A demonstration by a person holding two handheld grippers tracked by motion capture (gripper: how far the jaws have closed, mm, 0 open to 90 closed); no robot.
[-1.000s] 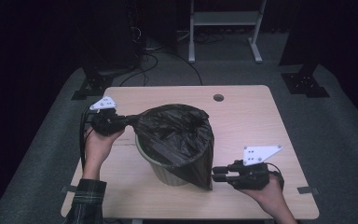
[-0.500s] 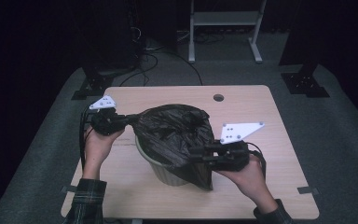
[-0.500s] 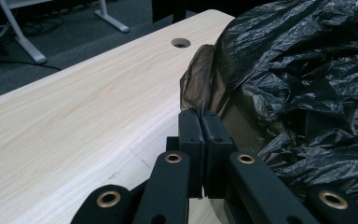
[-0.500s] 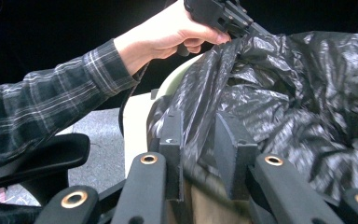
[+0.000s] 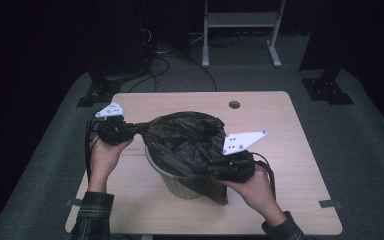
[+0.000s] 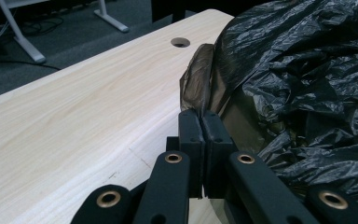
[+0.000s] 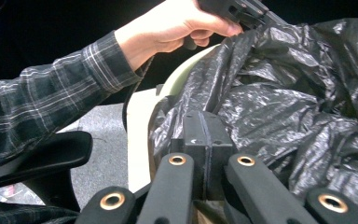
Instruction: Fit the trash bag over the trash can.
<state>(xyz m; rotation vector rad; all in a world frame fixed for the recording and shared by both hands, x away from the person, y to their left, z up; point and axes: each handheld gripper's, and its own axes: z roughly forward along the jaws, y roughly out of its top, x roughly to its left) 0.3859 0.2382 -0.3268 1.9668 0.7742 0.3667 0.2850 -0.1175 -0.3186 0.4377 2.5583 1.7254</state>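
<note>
Both grippers, left gripper (image 5: 130,129) and right gripper (image 5: 211,167), pinched the black bag (image 5: 187,142) over the bin (image 5: 180,186); next I judged stretching its rim outward.

light: dim room, lit tabletop | focus: sharp | glare: bag sheen

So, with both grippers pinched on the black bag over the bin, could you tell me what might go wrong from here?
1. The left gripper clamps only a thin fold of the black bag; pulling hard could tear the film or let it slip out.
2. The right gripper has just closed on the bag at the bin's near side; if it caught little plastic, the grip may fail.
3. The bin stands free on the table, so opposing pulls could tip or drag it.
</note>
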